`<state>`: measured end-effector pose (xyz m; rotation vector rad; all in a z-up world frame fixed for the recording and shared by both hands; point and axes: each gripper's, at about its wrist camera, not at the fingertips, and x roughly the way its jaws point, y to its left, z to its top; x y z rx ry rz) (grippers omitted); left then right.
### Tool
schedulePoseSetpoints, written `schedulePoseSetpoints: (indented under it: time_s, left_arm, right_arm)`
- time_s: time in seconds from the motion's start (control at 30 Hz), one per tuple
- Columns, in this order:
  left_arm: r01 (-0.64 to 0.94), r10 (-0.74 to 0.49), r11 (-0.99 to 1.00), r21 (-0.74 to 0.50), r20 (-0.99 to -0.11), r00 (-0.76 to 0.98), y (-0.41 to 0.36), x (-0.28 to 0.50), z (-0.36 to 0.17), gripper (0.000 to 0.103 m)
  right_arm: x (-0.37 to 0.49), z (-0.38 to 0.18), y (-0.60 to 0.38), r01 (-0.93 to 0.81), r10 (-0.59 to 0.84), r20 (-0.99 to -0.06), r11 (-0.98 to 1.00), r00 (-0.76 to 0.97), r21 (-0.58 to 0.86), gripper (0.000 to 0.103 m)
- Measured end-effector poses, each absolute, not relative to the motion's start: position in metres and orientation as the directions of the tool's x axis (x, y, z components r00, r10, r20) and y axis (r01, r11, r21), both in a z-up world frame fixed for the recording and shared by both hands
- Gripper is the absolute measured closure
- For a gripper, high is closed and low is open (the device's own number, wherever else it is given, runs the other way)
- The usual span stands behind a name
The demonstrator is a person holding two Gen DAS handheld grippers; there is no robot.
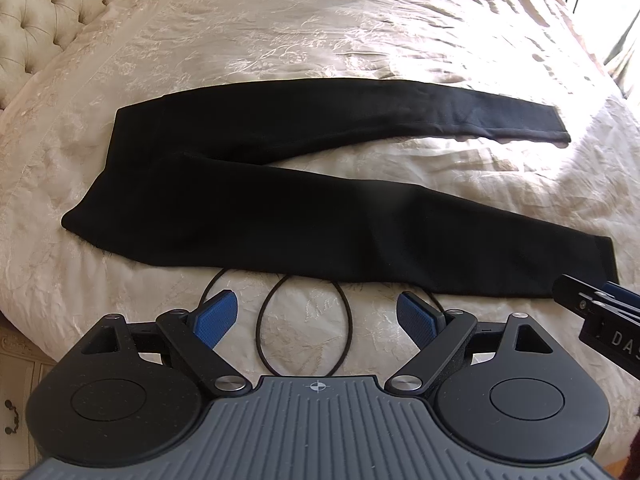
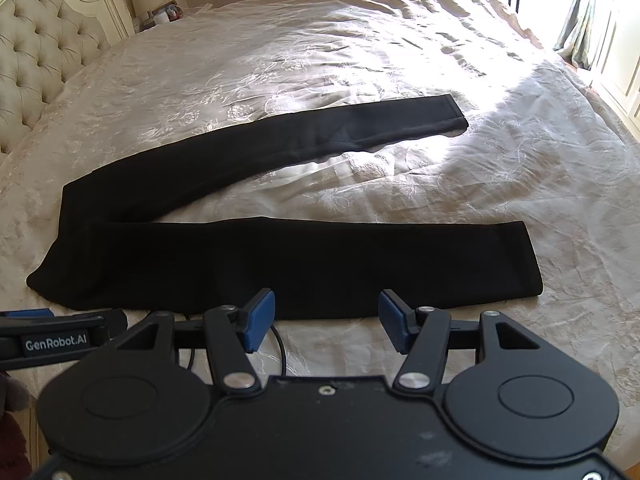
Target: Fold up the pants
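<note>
Black pants lie flat on the cream bed, waist at the left, the two legs spread apart in a V toward the right. They also show in the right wrist view. My left gripper is open and empty, just short of the near leg's edge. My right gripper is open and empty, close to the near leg's front edge toward its hem. The right gripper's tip shows at the right edge of the left wrist view.
A cream embroidered bedspread covers the bed. A tufted headboard stands at the left. A thin black cable loops on the bedspread under the grippers. A nightstand with a lamp and curtains stand beyond.
</note>
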<state>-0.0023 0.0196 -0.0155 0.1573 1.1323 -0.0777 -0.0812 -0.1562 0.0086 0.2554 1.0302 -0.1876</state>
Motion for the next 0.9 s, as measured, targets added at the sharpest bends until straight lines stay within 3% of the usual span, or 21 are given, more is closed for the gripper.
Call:
schedulePoseSetpoints:
  time_s: [0.53, 0.9]
  left_arm:
    - [0.094, 0.074, 0.987, 0.129, -0.889, 0.452, 0.049, 0.028, -0.017, 0.022]
    - [0.126, 0.040, 0.987, 0.095, -0.924, 0.380, 0.046, 0.115, -0.044, 0.026]
  right_arm:
    - [-0.064, -0.016, -0.146, 0.231, -0.015, -0.859, 0.965, 0.512, 0.121, 0.042]
    - [0.040, -0.037, -0.166, 0.193, 0.004, -0.899, 0.976, 0.438, 0.098, 0.042]
